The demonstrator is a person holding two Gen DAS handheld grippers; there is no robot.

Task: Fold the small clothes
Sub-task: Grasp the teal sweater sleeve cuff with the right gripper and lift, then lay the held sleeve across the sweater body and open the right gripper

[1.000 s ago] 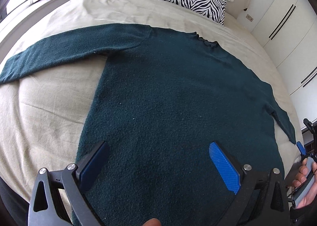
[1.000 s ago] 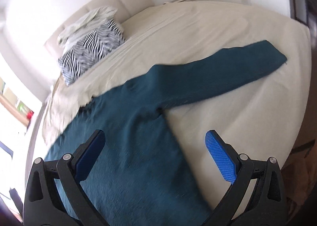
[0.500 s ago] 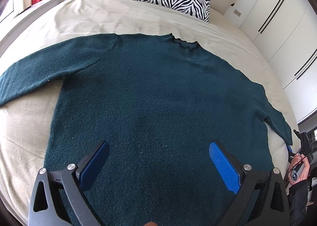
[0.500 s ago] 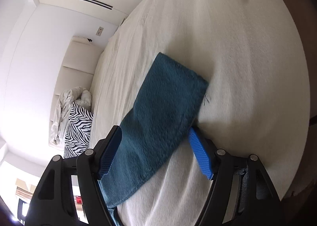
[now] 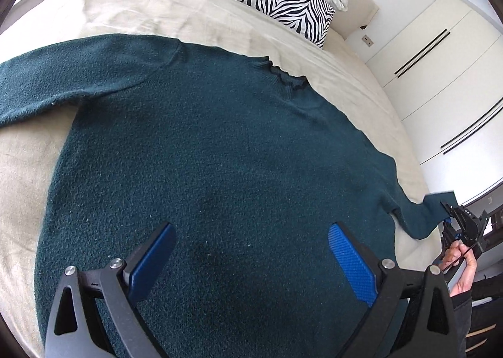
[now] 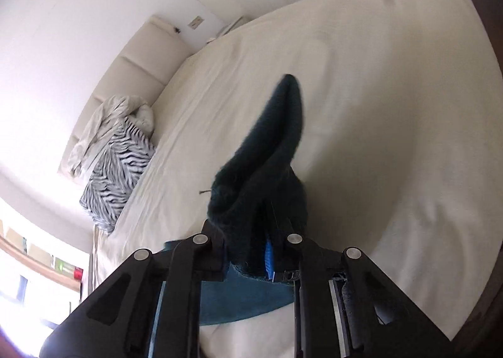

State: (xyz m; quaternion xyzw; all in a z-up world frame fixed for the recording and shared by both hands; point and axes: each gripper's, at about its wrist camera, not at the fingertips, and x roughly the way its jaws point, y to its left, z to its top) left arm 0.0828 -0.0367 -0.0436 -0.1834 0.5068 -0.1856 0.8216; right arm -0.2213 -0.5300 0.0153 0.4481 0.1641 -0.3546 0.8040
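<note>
The left gripper (image 5: 250, 259) hangs spread wide above the sweater (image 5: 220, 150), which lies flat on the bed (image 5: 157, 2) ahead of it. The right gripper (image 6: 256, 251) is pinched on the sleeve (image 6: 267, 156), whose cuff stands up just ahead of its fingers.

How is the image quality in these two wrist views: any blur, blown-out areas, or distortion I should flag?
Left wrist view: sharp and evenly lit; fisheye bends the wardrobe doors and bows the green sweater; dark vignette in the corners. Right wrist view: motion-blurred, the zebra pillow and the sleeve cuff pinched in the right gripper look smeared; the window at lower left is overexposed.
</note>
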